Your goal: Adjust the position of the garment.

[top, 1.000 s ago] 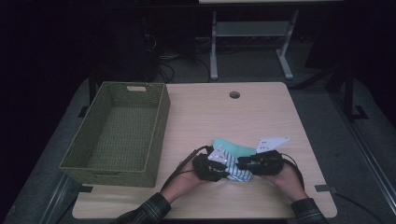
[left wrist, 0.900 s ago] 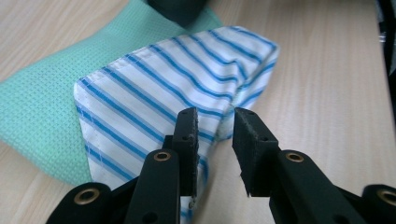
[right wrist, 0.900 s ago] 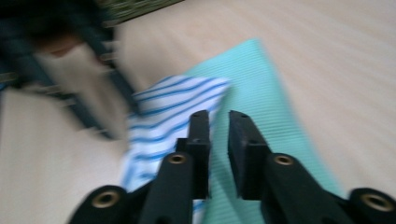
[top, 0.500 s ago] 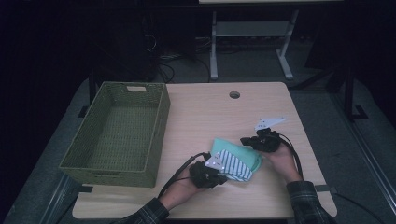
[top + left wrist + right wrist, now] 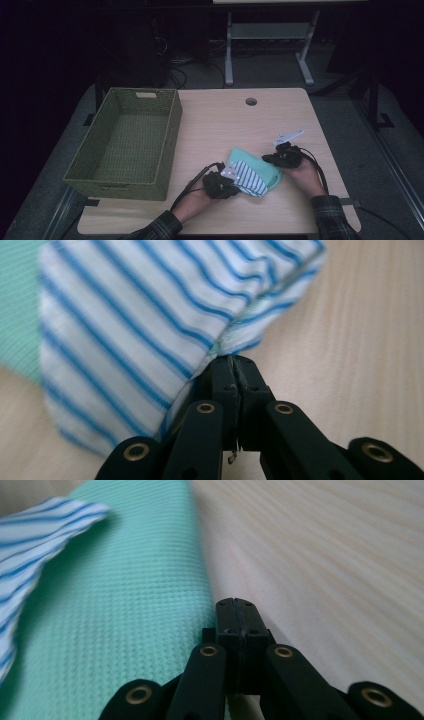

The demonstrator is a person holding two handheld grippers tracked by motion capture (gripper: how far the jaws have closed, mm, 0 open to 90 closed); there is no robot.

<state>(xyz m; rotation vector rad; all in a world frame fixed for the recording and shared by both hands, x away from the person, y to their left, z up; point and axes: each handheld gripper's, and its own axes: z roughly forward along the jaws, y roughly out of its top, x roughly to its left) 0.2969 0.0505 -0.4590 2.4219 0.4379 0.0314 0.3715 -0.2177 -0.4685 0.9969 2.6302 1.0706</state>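
Both grippers are black, built from flat linkage bars that converge on two squared jaw blocks. In the left gripper view, the left gripper (image 5: 235, 371) shows brass-coloured rivets at each bar joint and small dark screw heads on the jaw blocks, with ridged pad faces at the seam between them. The right gripper (image 5: 239, 611) has the same brass rivets and screw heads. In the high view a black cable loops back from each gripper along the forearm, and a pale grey three-cornered plate sits atop the right one. The person's sleeves (image 5: 331, 216) are dark plaid.
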